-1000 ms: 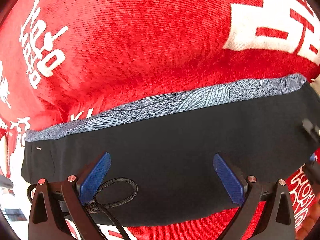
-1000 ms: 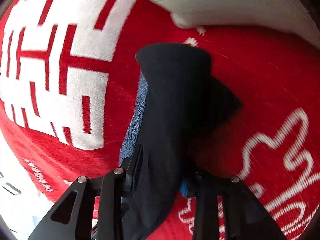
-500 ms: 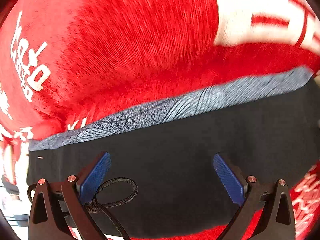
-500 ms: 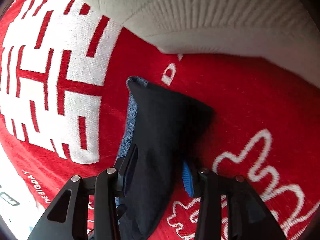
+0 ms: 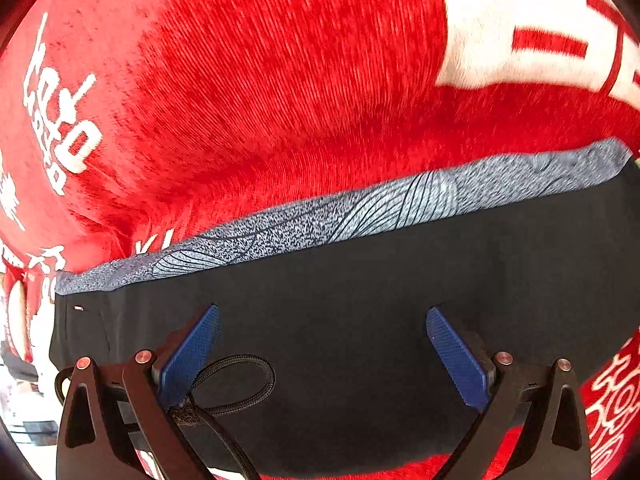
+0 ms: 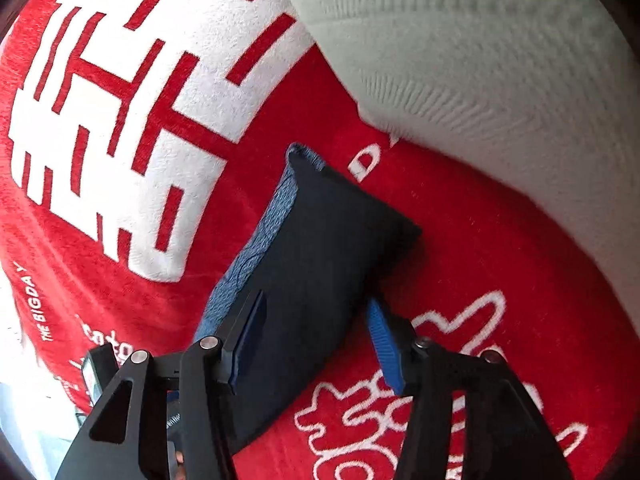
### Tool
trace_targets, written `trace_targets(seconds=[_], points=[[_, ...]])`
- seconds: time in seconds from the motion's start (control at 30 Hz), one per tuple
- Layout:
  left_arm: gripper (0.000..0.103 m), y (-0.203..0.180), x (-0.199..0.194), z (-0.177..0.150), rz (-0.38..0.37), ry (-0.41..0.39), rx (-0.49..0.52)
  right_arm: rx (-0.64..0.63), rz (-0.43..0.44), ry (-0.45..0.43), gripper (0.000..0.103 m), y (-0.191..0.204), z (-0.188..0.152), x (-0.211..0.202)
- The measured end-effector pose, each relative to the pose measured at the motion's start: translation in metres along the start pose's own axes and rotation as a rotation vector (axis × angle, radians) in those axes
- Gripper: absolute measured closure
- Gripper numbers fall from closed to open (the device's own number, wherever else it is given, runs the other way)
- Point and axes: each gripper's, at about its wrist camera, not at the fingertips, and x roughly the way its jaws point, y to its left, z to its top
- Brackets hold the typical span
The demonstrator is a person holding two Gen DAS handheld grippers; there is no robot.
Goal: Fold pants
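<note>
The pants (image 5: 360, 288) are black with a grey-blue patterned band (image 5: 360, 208) along their far edge. They lie folded flat on a red blanket. My left gripper (image 5: 322, 340) is open just above the black cloth, its blue pads wide apart; a black drawstring loop (image 5: 240, 376) lies by its left finger. In the right wrist view the pants' end (image 6: 320, 248) lies between the fingers of my right gripper (image 6: 316, 332), which is open, the cloth resting loose on the blanket.
The red blanket (image 5: 280, 80) has white lettering and a large white pattern (image 6: 120, 120). A pale ribbed cushion (image 6: 500, 60) rises at the far right in the right wrist view. A bright floor strip (image 6: 24, 420) shows past the blanket's left edge.
My right gripper has opened and let go of the pants' end, which now lies on the blanket. The left gripper stayed open and shifted slightly over the cloth.
</note>
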Motion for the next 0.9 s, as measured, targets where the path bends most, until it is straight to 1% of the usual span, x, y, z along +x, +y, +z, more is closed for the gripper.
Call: trace_targets(seconds=[0.17,0.3,0.33,0.37,0.4,0.43,0.47,0.5,0.53,0.57,0.67,0.8,0.9], points=[[0.000,-0.001,-0.006,-0.006,-0.051,0.012,-0.007,0.014,0.060,0.000,0.047,0.002,-0.006,0.012],[0.000,-0.004,-0.006,-0.015,-0.064,0.014,-0.010,0.035,0.053,0.004,0.047,0.001,-0.004,0.026],[0.000,-0.003,-0.003,-0.019,-0.071,0.022,-0.013,0.044,0.048,0.010,0.050,0.003,-0.003,0.029],[0.000,-0.005,0.001,-0.022,-0.079,0.036,-0.016,0.047,0.032,0.015,0.063,0.002,-0.003,0.029],[0.000,-0.005,0.006,-0.025,-0.088,0.049,-0.018,0.041,-0.010,0.035,0.075,0.006,-0.002,0.033],[0.000,-0.007,0.012,-0.029,-0.098,0.058,-0.021,0.037,-0.016,0.042,0.084,0.008,-0.002,0.036],[0.000,-0.004,0.020,-0.033,-0.129,0.055,-0.041,0.038,-0.013,0.041,0.087,0.011,-0.002,0.037],[0.000,0.001,0.023,-0.034,-0.164,0.044,-0.072,0.025,-0.011,0.039,0.088,0.017,-0.001,0.036],[0.000,0.002,0.026,-0.036,-0.189,0.045,-0.085,0.003,-0.011,0.036,0.089,0.024,-0.002,0.034],[0.000,0.002,0.026,-0.037,-0.192,0.038,-0.076,-0.030,-0.011,0.031,0.089,0.034,-0.001,0.031],[0.000,-0.004,0.023,-0.039,-0.165,0.009,-0.031,-0.141,0.003,0.015,0.090,0.071,-0.003,0.023],[0.000,-0.007,0.021,-0.042,-0.180,-0.011,-0.033,-0.279,0.017,0.015,0.090,0.118,-0.012,0.018],[0.000,-0.002,0.022,-0.047,-0.192,-0.032,-0.020,-0.386,0.008,0.019,0.090,0.150,-0.027,0.018]])
